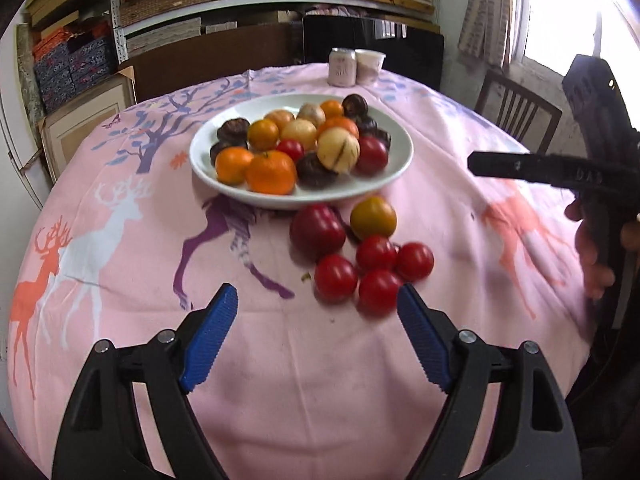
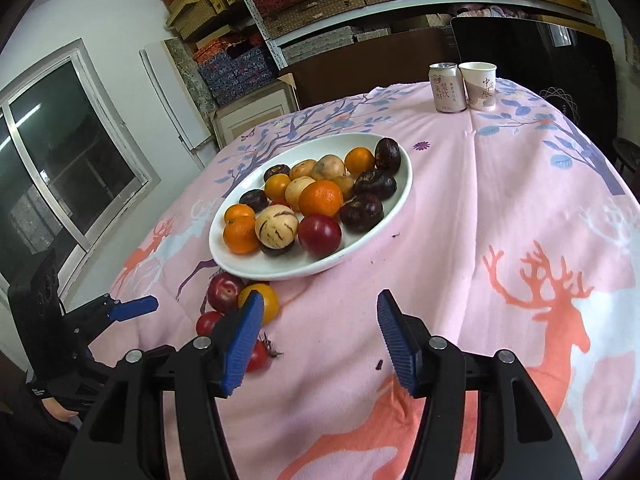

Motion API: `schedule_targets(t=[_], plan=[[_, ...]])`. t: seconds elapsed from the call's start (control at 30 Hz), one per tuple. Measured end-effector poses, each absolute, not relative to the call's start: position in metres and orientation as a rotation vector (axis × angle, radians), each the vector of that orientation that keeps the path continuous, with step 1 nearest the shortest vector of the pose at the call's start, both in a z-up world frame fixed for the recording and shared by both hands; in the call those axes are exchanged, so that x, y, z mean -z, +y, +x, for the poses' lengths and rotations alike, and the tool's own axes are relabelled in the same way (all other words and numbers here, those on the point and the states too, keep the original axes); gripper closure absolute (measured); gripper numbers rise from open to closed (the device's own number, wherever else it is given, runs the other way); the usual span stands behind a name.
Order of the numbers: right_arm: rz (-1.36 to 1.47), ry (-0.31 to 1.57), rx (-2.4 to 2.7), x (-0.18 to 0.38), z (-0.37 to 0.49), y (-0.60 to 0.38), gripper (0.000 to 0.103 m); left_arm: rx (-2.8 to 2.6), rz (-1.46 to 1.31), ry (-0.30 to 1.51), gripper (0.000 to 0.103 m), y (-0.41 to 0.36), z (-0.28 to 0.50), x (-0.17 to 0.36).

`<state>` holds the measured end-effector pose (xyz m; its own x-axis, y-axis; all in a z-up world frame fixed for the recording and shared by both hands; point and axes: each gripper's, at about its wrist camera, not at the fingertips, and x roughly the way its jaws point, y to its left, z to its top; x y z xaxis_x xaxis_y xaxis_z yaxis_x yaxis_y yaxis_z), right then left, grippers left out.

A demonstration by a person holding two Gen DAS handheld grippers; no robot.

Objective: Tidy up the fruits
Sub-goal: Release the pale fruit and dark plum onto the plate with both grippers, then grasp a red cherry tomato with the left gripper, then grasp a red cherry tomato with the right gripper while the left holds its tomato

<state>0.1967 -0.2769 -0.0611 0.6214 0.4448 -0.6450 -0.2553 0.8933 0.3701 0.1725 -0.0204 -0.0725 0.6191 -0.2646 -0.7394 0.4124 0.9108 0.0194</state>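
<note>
A white plate (image 1: 396, 168) (image 2: 396, 204) holds oranges (image 1: 271, 172), dark round fruits, a striped pale melon (image 1: 338, 149) (image 2: 277, 226) and red fruits. On the cloth in front of it lie a dark red plum (image 1: 317, 231) (image 2: 223, 291), a yellow-orange fruit (image 1: 373, 217) (image 2: 269, 300) and several red tomatoes (image 1: 376, 254). My left gripper (image 1: 316, 304) is open and empty, just short of the tomatoes. My right gripper (image 2: 320, 312) is open and empty, to the right of the loose fruit. The right gripper also shows at the right of the left wrist view (image 1: 520, 168).
A drink can (image 1: 342, 66) (image 2: 448, 88) and a paper cup (image 1: 370, 66) (image 2: 478, 86) stand at the table's far edge. A pink deer-print cloth (image 1: 120, 240) covers the table. A chair (image 1: 516, 108) and shelves of boxes stand behind.
</note>
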Motion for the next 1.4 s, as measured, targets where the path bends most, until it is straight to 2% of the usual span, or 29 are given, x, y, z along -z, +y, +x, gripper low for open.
schedule_targets(t=[0.27,0.33,0.4,0.43,0.63,1.03,1.07,1.1,1.17,1.4], plan=[[0.198,0.802,-0.406,0.063,0.176,-0.263,0.044,0.414,0.233,0.848,0.024,-0.041,0.174,0.086],[0.211,0.808,-0.392,0.066,0.176,-0.269,0.044,0.422,0.248,0.848,0.033,-0.049,0.172,0.088],[0.223,0.817,-0.380,0.069,0.176,-0.273,0.044,0.426,0.243,0.863,0.052,-0.054,0.174,0.092],[0.227,0.822,-0.374,0.071,0.175,-0.275,0.044,0.427,0.238,0.873,0.054,-0.055,0.175,0.094],[0.259,0.846,-0.363,0.082,0.174,-0.284,0.044,0.467,0.199,0.886,0.060,-0.059,0.172,0.090],[0.290,0.854,-0.379,0.089,0.170,-0.290,0.044,0.459,0.242,0.909,0.060,-0.081,0.182,0.101],[0.287,0.852,-0.381,0.088,0.169,-0.290,0.044,0.464,0.233,0.911,0.061,-0.079,0.182,0.101],[0.286,0.853,-0.382,0.089,0.168,-0.290,0.044,0.467,0.229,0.914,0.069,-0.078,0.182,0.101],[0.285,0.860,-0.385,0.089,0.167,-0.290,0.044,0.470,0.228,0.924,0.077,-0.076,0.179,0.101],[0.208,0.867,-0.439,0.087,0.161,-0.270,0.044,0.464,0.088,0.904,0.078,-0.042,0.164,0.094]])
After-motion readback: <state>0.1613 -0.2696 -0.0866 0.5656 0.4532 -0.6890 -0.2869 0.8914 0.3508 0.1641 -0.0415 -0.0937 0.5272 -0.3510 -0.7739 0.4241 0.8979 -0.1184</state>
